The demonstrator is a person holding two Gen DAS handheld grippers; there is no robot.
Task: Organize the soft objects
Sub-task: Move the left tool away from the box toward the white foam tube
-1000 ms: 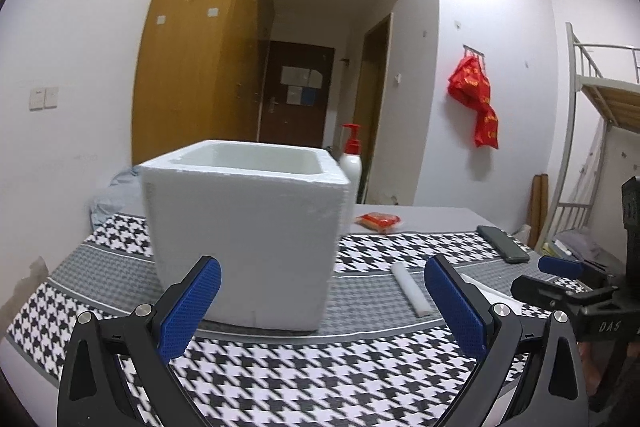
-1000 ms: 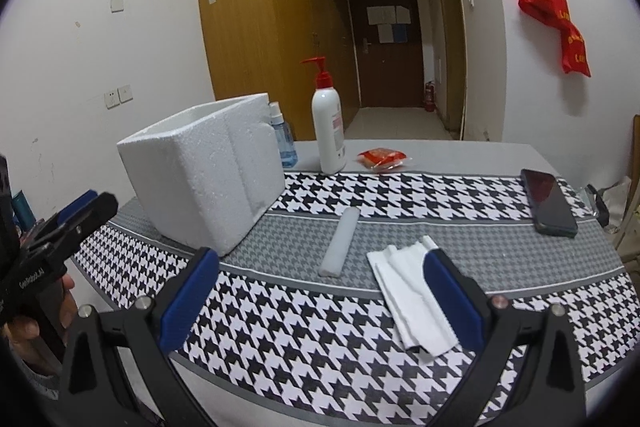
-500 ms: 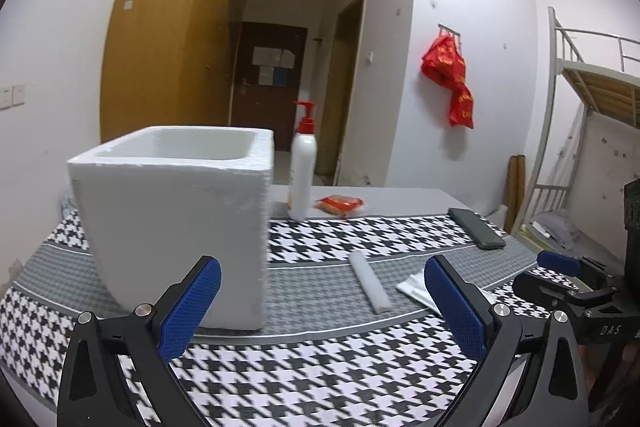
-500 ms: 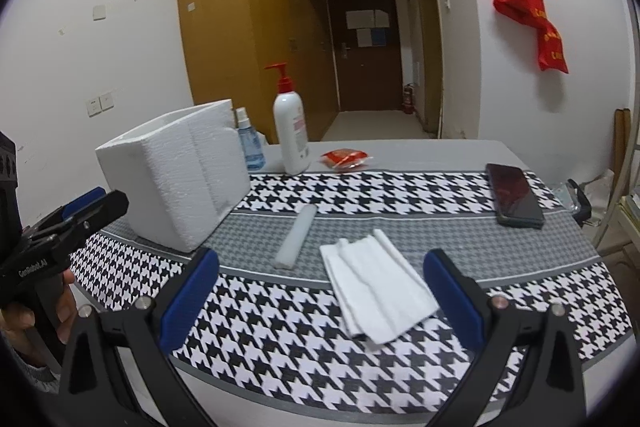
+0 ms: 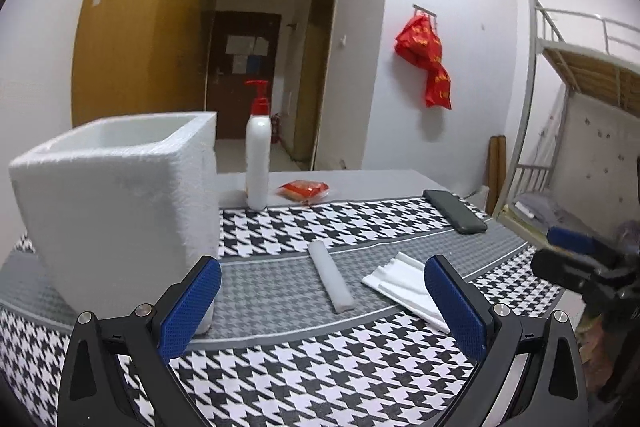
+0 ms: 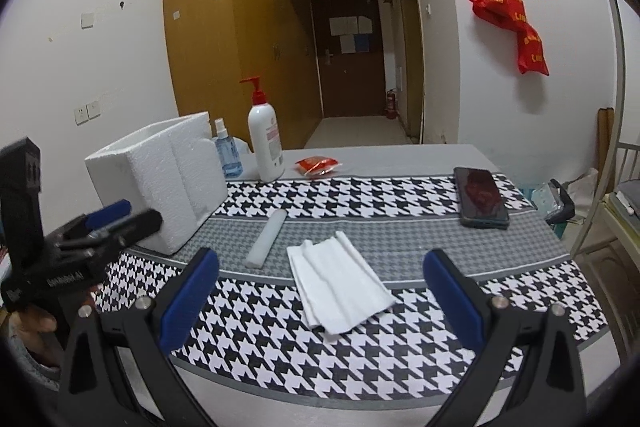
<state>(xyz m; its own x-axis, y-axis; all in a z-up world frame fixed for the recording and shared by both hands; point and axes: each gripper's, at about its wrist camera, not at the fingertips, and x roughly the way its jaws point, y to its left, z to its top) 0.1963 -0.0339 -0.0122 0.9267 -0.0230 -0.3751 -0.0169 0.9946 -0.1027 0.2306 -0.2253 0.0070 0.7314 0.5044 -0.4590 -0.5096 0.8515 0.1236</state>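
The left tongs point(image 5: 322, 301) hang wide apart with nothing between their 2 blue-padded fingers point(image 5: 190, 305), low over the near edge of the surface point(image 5: 360, 177), which is covered by a black-and-white houndstooth cloth point(image 5: 320, 379) with a grey band across it. The right tongs point(image 6: 320, 293) are equally wide and empty, held above the same near edge.

A white foam box point(image 5: 120, 211), open at the top, stands on the cloth at the left, close in front of the left tongs. A white foam stick point(image 5: 331, 277) lies on the grey band to the right of the box, apart from it. Just beside the stick, a folded white cloth point(image 6: 338, 285) lies flat, partly on the grey band and partly on the houndstooth pattern; in the right wrist view it sits between the 2 fingers of the right tongs and beyond them.

Behind the box stand a white pump bottle point(image 6: 266, 143) with a red head and a small blue spray bottle point(image 6: 226, 151). A red packet point(image 6: 317, 166) lies on the bare grey part of the surface near the pump bottle. A dark phone point(image 6: 480, 197) rests near the right edge of the cloth.

In the left wrist view the right tongs show at the right border; in the right wrist view the left tongs show at the left, with a hand point(image 6: 30, 323) below them.
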